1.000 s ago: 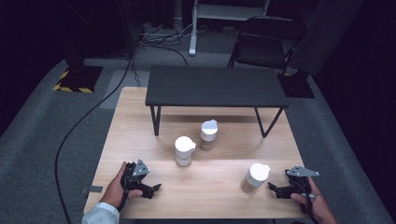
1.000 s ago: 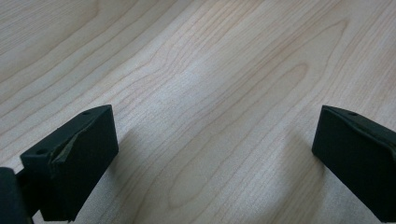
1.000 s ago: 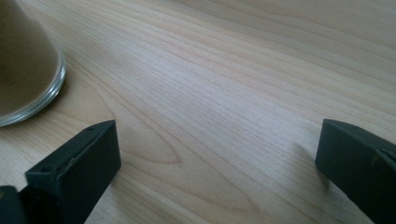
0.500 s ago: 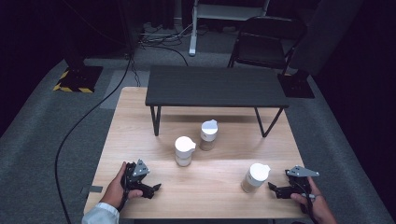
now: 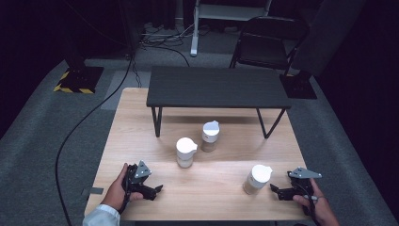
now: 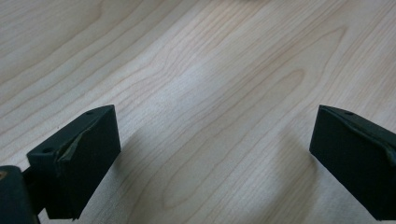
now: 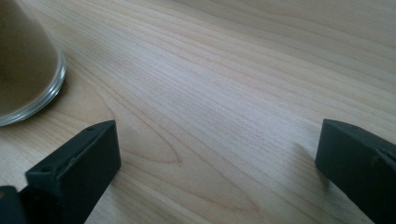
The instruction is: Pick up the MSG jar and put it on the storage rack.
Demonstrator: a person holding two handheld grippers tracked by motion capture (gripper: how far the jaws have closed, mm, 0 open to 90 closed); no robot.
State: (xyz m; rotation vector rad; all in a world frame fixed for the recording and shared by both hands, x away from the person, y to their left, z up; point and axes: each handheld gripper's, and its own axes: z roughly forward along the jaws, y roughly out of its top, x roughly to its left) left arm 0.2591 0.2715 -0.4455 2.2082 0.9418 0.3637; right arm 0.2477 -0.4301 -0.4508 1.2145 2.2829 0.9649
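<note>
Three white-lidded jars stand on the wooden table [image 5: 211, 188]: one pale jar [image 5: 186, 152] at the middle, a tan-filled jar [image 5: 210, 136] just behind it to the right, and a third tan jar [image 5: 257, 179] at the front right. My left gripper [image 5: 159, 189] rests low at the front left, open, with bare wood between its jaws [image 6: 210, 154]. My right gripper [image 5: 274, 189] sits at the front right, open, a little right of the third jar, whose glass base [image 7: 28, 70] shows at the upper left of the right gripper view.
A low black bench [image 5: 217, 88] stands across the back half of the table, its legs behind the two middle jars. Beyond the table are a black chair [image 5: 268, 42], floor cables [image 5: 94, 113] and grey carpet.
</note>
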